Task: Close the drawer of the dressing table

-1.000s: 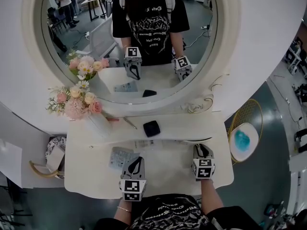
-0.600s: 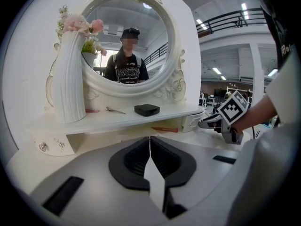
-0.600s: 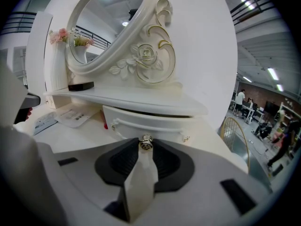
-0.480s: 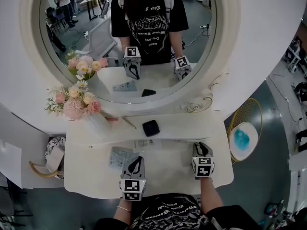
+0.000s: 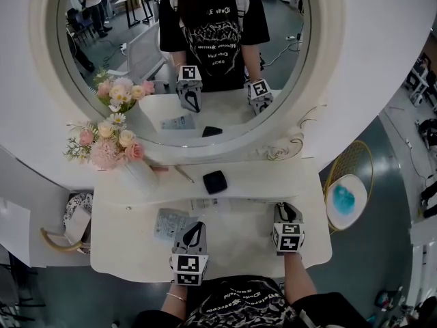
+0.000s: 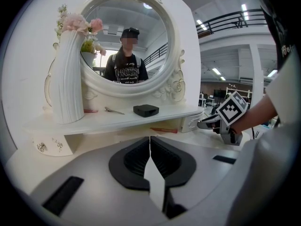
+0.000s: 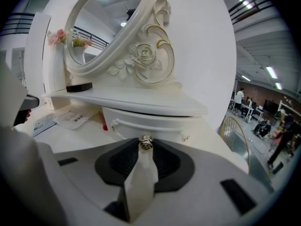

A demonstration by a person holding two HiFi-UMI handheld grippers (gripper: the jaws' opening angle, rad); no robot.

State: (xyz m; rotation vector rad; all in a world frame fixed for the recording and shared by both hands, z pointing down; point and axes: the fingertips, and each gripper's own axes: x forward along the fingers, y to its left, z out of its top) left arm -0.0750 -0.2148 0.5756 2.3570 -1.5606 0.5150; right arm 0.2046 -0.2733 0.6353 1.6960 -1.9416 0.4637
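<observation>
The ribbed white vase [image 5: 138,175] held pink and cream flowers [image 5: 108,144]. The small drawer [image 7: 141,125] sat under the shelf's [image 5: 263,180] right end, its inside hidden. Its wide front ran along the shelf edge and faced the person. The right gripper [image 5: 286,210] grasped its metal knob [image 7: 146,143]. The left gripper [image 5: 196,227] was clenched on nothing.

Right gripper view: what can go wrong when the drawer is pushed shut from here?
1. The right gripper pinches the knob with only its jaw tips, so it may slip off during the push.
2. The red item and the papers lie close beside the drawer; they might be nudged or caught.
</observation>
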